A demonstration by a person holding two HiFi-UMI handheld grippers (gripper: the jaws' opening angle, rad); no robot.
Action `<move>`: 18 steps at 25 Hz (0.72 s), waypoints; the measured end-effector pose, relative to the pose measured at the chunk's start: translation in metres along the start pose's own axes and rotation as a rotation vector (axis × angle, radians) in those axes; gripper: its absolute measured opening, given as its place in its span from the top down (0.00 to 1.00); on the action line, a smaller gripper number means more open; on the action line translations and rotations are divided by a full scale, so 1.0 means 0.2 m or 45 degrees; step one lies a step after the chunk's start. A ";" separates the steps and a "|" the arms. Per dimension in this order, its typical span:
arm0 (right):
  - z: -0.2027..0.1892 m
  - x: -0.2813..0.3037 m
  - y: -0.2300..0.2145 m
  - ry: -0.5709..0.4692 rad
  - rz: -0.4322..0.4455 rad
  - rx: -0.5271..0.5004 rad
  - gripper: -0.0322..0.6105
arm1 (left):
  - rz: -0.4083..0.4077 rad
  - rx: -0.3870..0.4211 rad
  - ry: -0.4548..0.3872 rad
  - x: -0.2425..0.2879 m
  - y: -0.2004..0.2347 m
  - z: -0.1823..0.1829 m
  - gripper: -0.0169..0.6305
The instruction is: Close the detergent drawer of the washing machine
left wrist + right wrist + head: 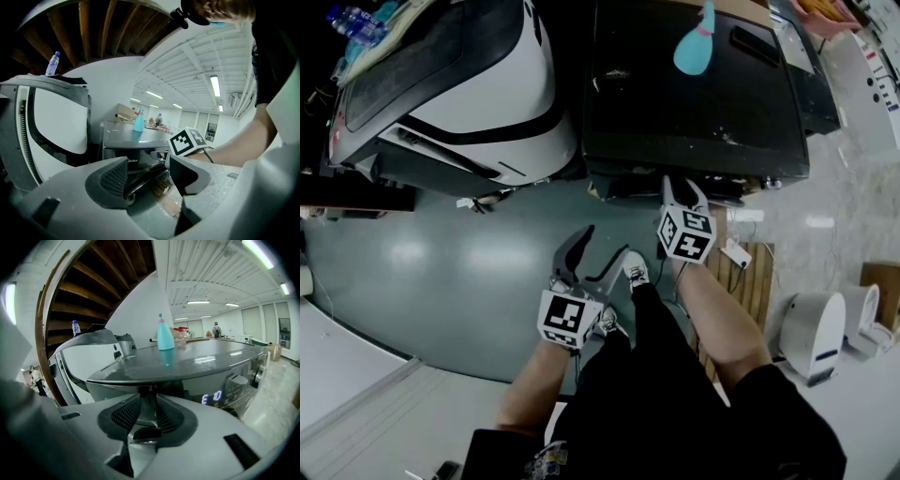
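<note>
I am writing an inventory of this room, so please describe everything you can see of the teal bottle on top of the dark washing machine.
The teal bottle looks like smooth plastic, with a wide rounded body that narrows to a slim neck and a small tip. It stands upright on the glossy dark top of the washing machine, toward the back, and its reflection shows in that surface just below it. Only its base touches the machine; nothing else touches it or leans on it.

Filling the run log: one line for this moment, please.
right gripper: shut on detergent drawer | left gripper: open, empty, off washing machine
</note>
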State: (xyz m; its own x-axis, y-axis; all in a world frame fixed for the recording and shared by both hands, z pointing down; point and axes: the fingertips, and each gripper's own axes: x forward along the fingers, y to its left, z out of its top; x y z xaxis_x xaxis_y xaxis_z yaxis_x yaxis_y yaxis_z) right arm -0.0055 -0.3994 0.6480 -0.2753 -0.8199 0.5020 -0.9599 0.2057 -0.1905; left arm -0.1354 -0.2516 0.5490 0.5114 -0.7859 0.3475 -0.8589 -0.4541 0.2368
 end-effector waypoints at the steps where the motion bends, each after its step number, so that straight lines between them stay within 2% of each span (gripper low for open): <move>1: 0.02 -0.02 0.00 -0.012 -0.002 -0.003 0.80 | 0.003 -0.002 -0.006 -0.02 0.00 0.01 0.55; 5: 0.08 -0.13 0.01 -0.058 0.010 -0.032 0.95 | 0.015 0.007 -0.030 -0.12 0.00 0.03 0.58; 8: 0.14 -0.23 0.05 -0.095 0.035 -0.048 0.95 | 0.031 0.020 -0.046 -0.21 0.00 0.06 0.66; 14: 0.24 -0.49 0.18 -0.202 0.120 -0.067 0.95 | 0.072 0.121 -0.126 -0.41 -0.03 0.14 0.95; 18: 0.29 -0.70 0.32 -0.282 0.213 -0.055 0.95 | 0.073 0.169 -0.131 -0.55 -0.08 0.18 0.97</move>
State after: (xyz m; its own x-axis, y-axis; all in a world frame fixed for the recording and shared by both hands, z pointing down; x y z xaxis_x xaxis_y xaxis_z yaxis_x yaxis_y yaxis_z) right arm -0.0246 -0.3019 0.5162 -0.4164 -0.8686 0.2688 -0.9048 0.3667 -0.2167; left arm -0.1796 -0.1725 0.4750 0.4618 -0.8477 0.2610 -0.8862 -0.4536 0.0947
